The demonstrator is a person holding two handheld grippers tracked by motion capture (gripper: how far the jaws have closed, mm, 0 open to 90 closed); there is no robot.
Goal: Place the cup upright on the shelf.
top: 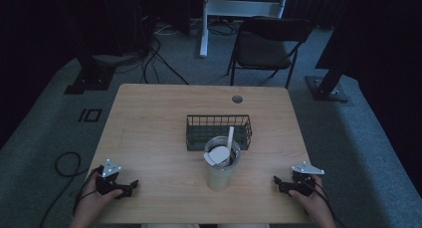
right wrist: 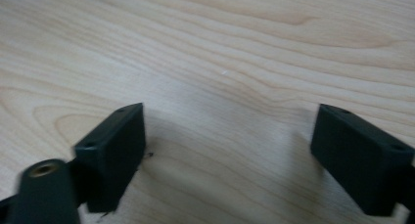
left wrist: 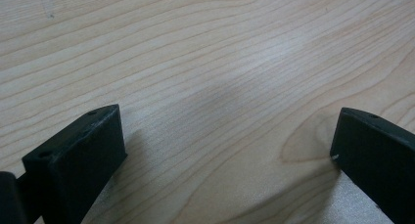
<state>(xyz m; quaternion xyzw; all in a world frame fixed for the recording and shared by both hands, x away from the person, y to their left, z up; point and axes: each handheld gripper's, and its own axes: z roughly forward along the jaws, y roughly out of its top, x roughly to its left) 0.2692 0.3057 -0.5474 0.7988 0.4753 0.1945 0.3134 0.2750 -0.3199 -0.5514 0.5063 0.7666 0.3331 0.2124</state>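
A clear tumbler (top: pixel 221 164) with a white lid piece and a white straw (top: pixel 230 138) stands upright near the table's front middle. Just behind it sits a dark wire basket (top: pixel 218 131). My left gripper (top: pixel 130 186) rests on the table at the front left, held by a hand, and is open. In the left gripper view its gap (left wrist: pixel 227 136) frames bare wood between wide-apart jaws. My right gripper (top: pixel 277 182) rests at the front right, open as well, and its gap (right wrist: pixel 230 131) also spans bare wood.
The wooden table (top: pixel 149 123) has a round grommet hole (top: pixel 237 99) near its far edge. Beyond the table stand a black chair (top: pixel 266 44), a white desk leg (top: pixel 203 24), black stand bases and floor cables (top: pixel 64 163).
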